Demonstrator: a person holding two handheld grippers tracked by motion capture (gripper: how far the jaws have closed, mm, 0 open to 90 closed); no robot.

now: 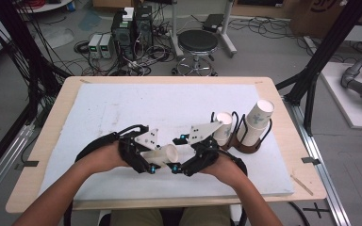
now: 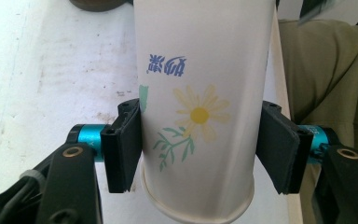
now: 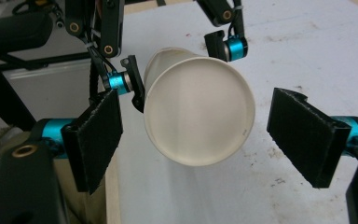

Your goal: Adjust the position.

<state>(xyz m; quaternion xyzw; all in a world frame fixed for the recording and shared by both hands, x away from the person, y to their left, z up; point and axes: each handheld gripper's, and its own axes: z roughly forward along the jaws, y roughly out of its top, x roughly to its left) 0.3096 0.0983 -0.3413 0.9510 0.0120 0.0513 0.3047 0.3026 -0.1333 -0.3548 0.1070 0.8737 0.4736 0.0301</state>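
Sideways near the desk's front edge, the left gripper [image 2: 198, 149] clamps a paper cup [image 2: 200, 107], right gripper [image 3: 205, 140] released, cup's mouth cut off.

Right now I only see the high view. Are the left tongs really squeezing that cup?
Observer: Yes. In the left gripper view, the left tongs have both pads pressed on the cup.
Operator: What about the right tongs?
Observer: The right tongs are open, and neither pad touches the cup.
Operator: Is there a picture on the cup?
Observer: Yes, a yellow daisy.
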